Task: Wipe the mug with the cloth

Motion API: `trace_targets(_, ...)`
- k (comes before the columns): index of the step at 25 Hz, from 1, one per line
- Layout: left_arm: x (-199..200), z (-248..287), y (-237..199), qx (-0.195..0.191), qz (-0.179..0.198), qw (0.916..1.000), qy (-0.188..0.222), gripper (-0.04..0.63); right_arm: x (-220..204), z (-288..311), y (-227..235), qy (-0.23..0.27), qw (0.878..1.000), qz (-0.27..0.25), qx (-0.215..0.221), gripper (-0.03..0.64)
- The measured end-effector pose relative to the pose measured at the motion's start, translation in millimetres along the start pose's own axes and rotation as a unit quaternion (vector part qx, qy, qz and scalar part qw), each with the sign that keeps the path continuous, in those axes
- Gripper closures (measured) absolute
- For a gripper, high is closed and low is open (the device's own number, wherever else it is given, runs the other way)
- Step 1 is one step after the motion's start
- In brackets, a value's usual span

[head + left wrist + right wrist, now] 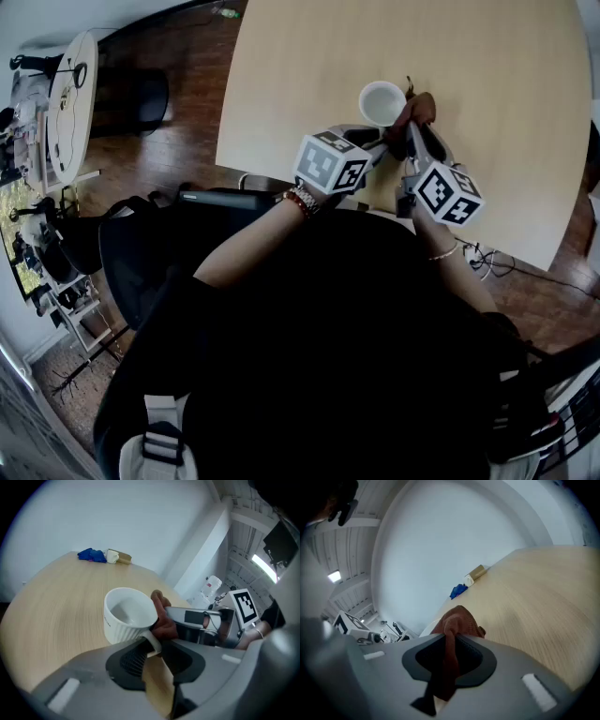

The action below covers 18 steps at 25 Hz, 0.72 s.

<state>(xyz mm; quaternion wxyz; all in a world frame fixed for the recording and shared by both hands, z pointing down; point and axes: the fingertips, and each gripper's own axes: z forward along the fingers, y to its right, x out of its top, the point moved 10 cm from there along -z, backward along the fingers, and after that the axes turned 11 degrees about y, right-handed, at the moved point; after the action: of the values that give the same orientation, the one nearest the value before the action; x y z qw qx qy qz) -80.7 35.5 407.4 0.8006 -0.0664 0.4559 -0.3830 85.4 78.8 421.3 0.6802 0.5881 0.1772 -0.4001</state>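
Right side: the right gripper (449, 639) is fully closed on a fold of the cloth (457, 623). The bunched end stands past the jaw tips and a tail hangs back between the pads.
Left side: the left gripper (154, 645) is at a narrow setting, clamped on the handle (152, 641) of the mug (129, 616).
Arm pose: both forearms reach forward from the body over the near edge of the table (309, 66). The left gripper points forward and right, the right gripper forward and slightly left, so both jaw ends meet at the mug. The marker cubes face up.
Cloth position: against the mug's outer wall just beside the handle, on the side toward the right gripper.
Mug position: near the table's near edge, mouth up. Whether its base rests on the table cannot be told.
Head view only: the arms, a bracelet (302, 199) on each wrist and the dark plank floor (187, 94).
Left gripper view only: the mug's interior, and the right gripper's body behind the cloth.
Right gripper view only: the clamp on the cloth. The mug is only a white sliver behind it.
Both gripper views: a blue item (92, 555) and a tan-and-white item (117, 556) at the far table edge — well apart from the mug.
Mug appearance: white, ribbed outer wall, smooth rim, loop handle, plain white interior.
Cloth appearance: rust-brown, textured, crumpled.
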Motion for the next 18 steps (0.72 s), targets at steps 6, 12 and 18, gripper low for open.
trace_targets(6,5,1,0,0.003,-0.009,1.0,-0.002,0.491,-4,15,9,-0.02,0.998,-0.058,0.011,0.552)
trace_targets(12,8,0,1,-0.002,-0.009,0.9999,-0.013,0.491,-16,23,16,-0.08,0.981,-0.175,-0.006,0.552)
trace_targets(18,8,-1,-1,0.001,-0.005,0.9997,-0.024,0.491,-18,29,10,-0.118,0.955,-0.273,-0.005,0.552)
